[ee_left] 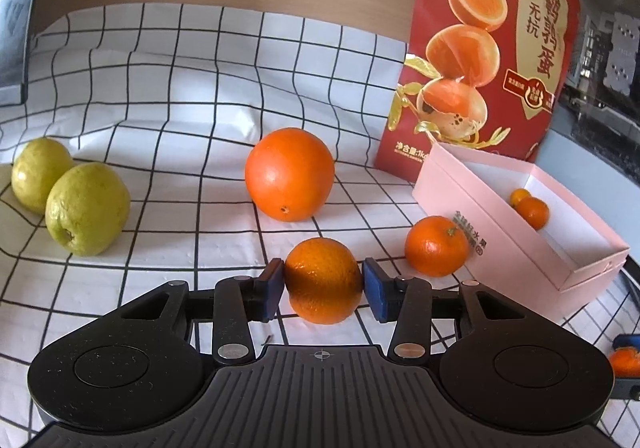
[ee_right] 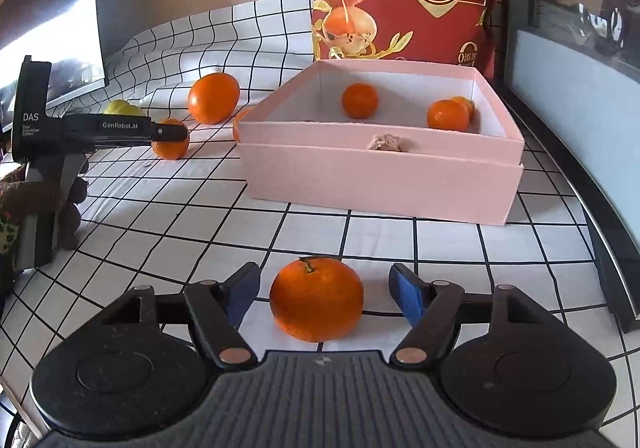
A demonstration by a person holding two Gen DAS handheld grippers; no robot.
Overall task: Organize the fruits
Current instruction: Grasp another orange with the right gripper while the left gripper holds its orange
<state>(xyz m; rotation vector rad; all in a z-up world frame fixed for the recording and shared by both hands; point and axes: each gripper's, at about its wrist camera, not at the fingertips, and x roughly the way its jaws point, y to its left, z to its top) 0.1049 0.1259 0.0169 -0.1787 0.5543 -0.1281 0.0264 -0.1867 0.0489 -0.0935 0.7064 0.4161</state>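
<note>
My left gripper (ee_left: 323,284) is shut on a small mandarin (ee_left: 323,280), both blue pads touching its sides, just above the checked cloth. It also shows in the right wrist view (ee_right: 170,137). My right gripper (ee_right: 324,292) is open around another mandarin (ee_right: 316,298) with a stem, with gaps on both sides. The pink box (ee_right: 380,171) (ee_left: 500,232) holds three mandarins (ee_right: 360,99) (ee_right: 448,115). A big orange (ee_left: 289,173) and another mandarin (ee_left: 436,246) lie on the cloth.
Two yellow-green fruits (ee_left: 86,207) (ee_left: 38,173) lie at the left. A tall red bag (ee_left: 480,47) stands behind the box. A dark monitor (ee_right: 52,47) is at the far left and a black table edge (ee_right: 600,207) at the right.
</note>
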